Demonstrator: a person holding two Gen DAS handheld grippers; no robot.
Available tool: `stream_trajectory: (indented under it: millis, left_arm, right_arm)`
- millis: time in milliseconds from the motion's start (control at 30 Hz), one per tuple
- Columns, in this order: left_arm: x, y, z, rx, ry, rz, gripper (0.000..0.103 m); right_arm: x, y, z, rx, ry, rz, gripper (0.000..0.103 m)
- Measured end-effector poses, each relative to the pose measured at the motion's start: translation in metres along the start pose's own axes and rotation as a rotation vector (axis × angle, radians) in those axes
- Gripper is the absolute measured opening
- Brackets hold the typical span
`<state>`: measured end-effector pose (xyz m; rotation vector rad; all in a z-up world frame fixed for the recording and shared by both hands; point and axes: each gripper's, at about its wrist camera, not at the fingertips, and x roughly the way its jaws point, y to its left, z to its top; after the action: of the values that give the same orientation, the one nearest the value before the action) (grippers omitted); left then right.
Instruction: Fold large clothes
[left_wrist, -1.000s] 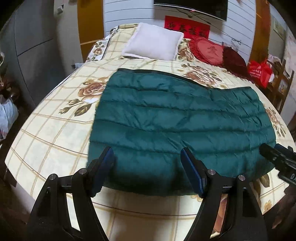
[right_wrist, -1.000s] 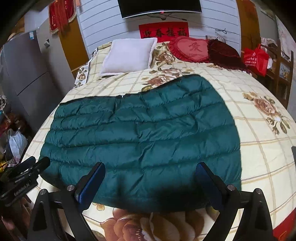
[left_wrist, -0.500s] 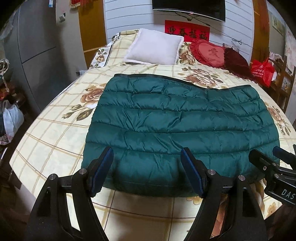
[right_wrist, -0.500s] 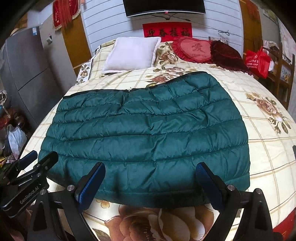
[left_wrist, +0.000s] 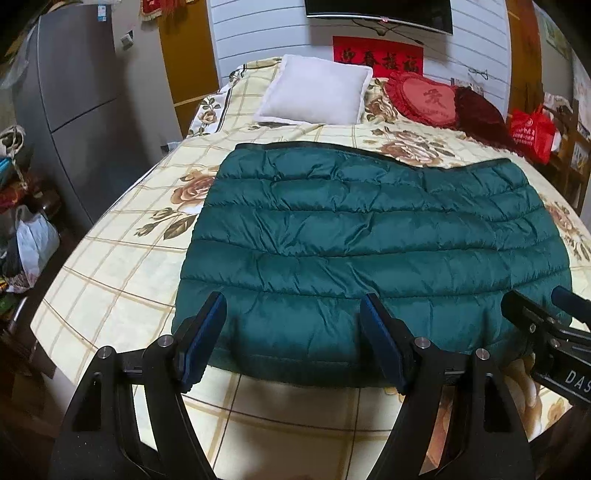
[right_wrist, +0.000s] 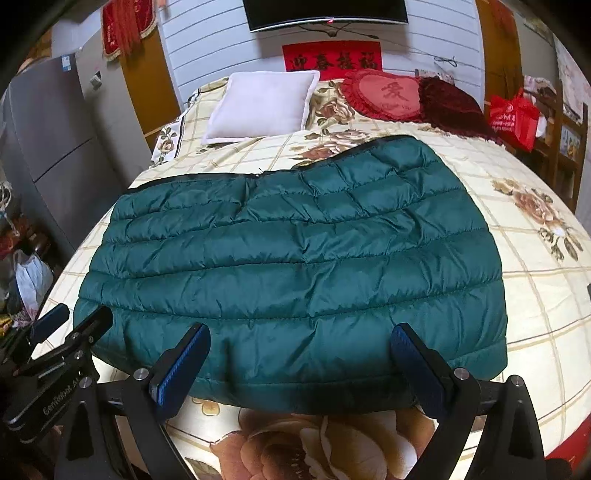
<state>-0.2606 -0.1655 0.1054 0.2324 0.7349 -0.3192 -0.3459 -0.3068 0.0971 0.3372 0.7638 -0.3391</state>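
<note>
A dark green quilted down garment (left_wrist: 369, 236) lies folded flat in a wide rectangle on the floral bed cover (left_wrist: 122, 280); it also shows in the right wrist view (right_wrist: 295, 258). My left gripper (left_wrist: 293, 328) is open and empty, above the garment's near left edge. My right gripper (right_wrist: 299, 354) is open and empty, above the near edge toward the right. The right gripper's tip shows at the right of the left wrist view (left_wrist: 546, 321), and the left gripper's tip at the left of the right wrist view (right_wrist: 70, 328).
A white pillow (left_wrist: 317, 90), a red heart cushion (left_wrist: 424, 98) and a dark red cushion (left_wrist: 480, 110) lie at the bed's head. A grey fridge (left_wrist: 74, 110) and bags (left_wrist: 33, 243) stand left. A red bag (left_wrist: 532, 133) and wooden shelf stand right.
Both grippers have pulled back and risen from the garment's near edge, so more of the bed cover shows in front. The garment has not moved. Both stay open.
</note>
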Motion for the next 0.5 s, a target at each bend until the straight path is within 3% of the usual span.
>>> stream_trajectory:
  millis: [233, 500]
  left_arm:
    - [0.0069, -0.001, -0.003, -0.015, 0.038, -0.035, 0.075]
    - [0.0109, 0.0027, -0.0041, -0.039, 0.052, -0.023, 0.075]
  right_arm:
    - [0.0012, -0.0003, -0.0005, -0.001, 0.007, -0.002, 0.097]
    - [0.0055, -0.0025, -0.0035, 0.011, 0.027, 0.009, 0.097]
